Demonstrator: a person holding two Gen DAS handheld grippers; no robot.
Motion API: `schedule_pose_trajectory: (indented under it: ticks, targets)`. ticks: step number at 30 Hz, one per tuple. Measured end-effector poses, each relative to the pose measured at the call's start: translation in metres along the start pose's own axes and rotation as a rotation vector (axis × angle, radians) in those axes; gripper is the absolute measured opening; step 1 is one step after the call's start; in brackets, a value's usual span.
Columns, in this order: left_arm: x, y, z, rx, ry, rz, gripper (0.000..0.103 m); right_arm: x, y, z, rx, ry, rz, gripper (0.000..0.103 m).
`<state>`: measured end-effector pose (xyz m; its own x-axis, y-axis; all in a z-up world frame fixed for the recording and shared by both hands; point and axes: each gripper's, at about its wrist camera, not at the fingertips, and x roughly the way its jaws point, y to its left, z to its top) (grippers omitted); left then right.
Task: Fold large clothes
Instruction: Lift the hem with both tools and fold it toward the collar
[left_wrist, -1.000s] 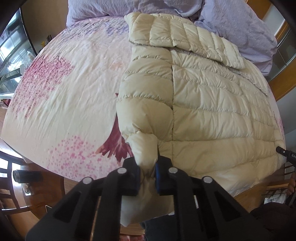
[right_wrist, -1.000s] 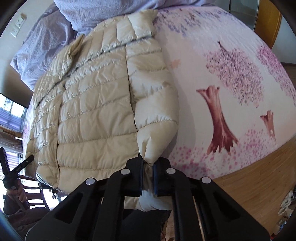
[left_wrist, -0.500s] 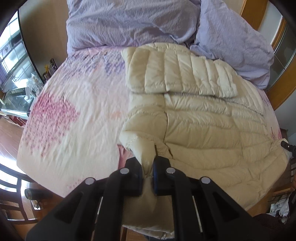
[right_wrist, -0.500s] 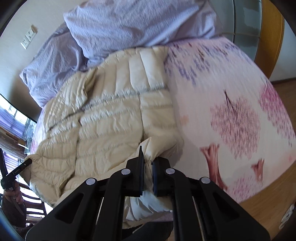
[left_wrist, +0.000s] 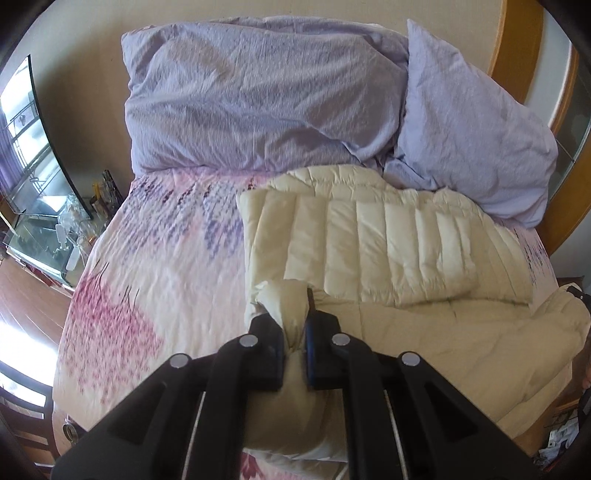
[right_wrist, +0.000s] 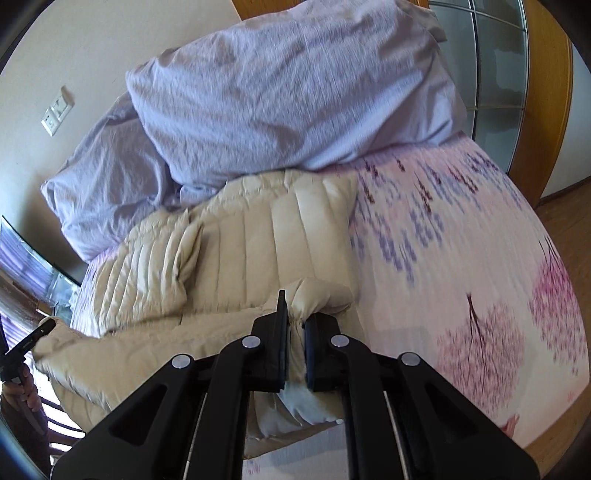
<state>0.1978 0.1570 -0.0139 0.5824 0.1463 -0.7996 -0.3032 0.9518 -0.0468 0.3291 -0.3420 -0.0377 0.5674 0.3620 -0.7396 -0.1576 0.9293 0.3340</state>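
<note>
A cream quilted down jacket (left_wrist: 388, 240) lies on the floral bedsheet (left_wrist: 159, 266), its sleeve folded across its upper part. My left gripper (left_wrist: 295, 328) is shut on the jacket's hem corner and holds it raised over the lower body, near the folded sleeve. In the right wrist view the jacket (right_wrist: 236, 251) lies left of centre. My right gripper (right_wrist: 295, 328) is shut on the other hem corner, lifted and carried towards the top of the jacket. The lower part of the jacket is doubled over beneath both grippers.
Two lilac pillows (left_wrist: 258, 96) lean at the head of the bed, also in the right wrist view (right_wrist: 295, 85). A glass cabinet (left_wrist: 40, 229) stands left of the bed. A wooden frame (right_wrist: 546, 85) and wood floor lie to the right.
Both grippers have lifted the jacket's hem and carried it forward towards the pillows, folding the lower half up over the body. The pillows now fill the upper view.
</note>
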Motion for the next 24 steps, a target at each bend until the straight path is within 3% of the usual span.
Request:
schedule_pose_trajectory:
  ticks: [10,18,24]
  targets:
    - [0.055,-0.002,0.052,-0.045,0.028,0.025,0.009,0.042,0.004,0.055,0.023,-0.032,-0.028,0.008]
    - [0.083,-0.001,0.071,-0.071,0.077,0.022,0.008,0.080,0.012,0.079,0.032,0.019,-0.071,0.008]
    - [0.107,0.010,0.085,-0.169,0.118,0.010,0.009,0.103,0.012,0.094,0.081,0.049,-0.085,0.009]
